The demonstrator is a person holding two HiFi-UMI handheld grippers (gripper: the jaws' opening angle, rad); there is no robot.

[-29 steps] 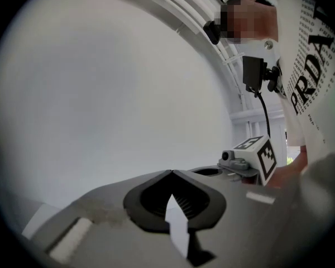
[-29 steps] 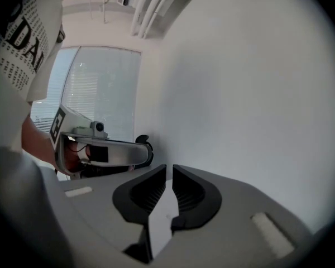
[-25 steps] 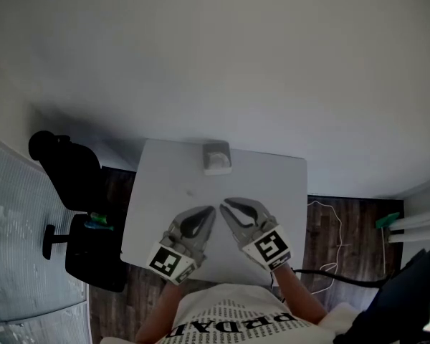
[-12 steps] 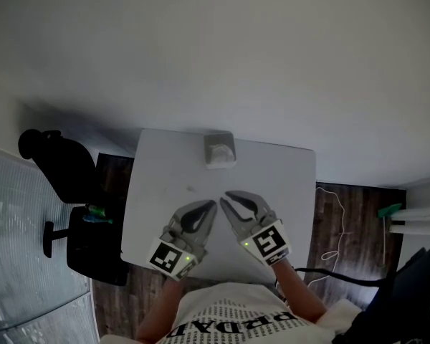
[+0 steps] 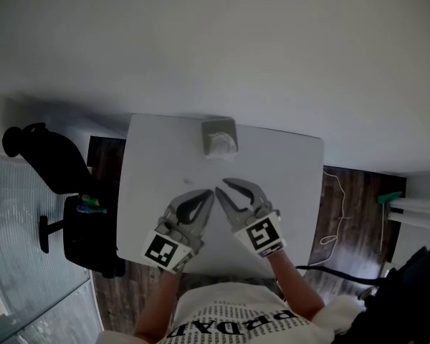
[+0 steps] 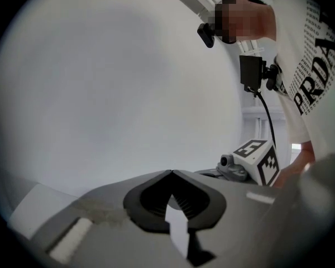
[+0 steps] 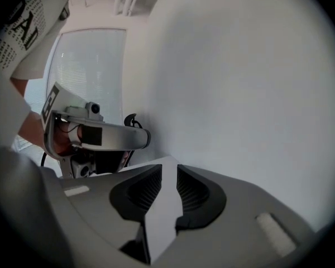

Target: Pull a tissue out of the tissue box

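Observation:
A grey tissue box (image 5: 219, 136) with a white tissue sticking out of its top stands at the middle of the white table's (image 5: 294, 170) far edge. Both grippers hover over the near half of the table, well short of the box, and point toward it. My left gripper (image 5: 209, 193) is shut, its tips meeting (image 6: 171, 172) with nothing in them. My right gripper (image 5: 222, 186) is just to its right. Its jaws are opening, and through the gap (image 7: 168, 177) only bare table shows. The box appears in neither gripper view.
A black office chair (image 5: 50, 160) stands off the table's left side, with a small green and blue thing (image 5: 88, 204) on it. A white wall rises right behind the table. Cables (image 5: 337, 213) lie on the dark wood floor to the right.
Both grippers have come lower over the table and edged forward together. The right gripper's jaws have parted wider. The left gripper stays shut.

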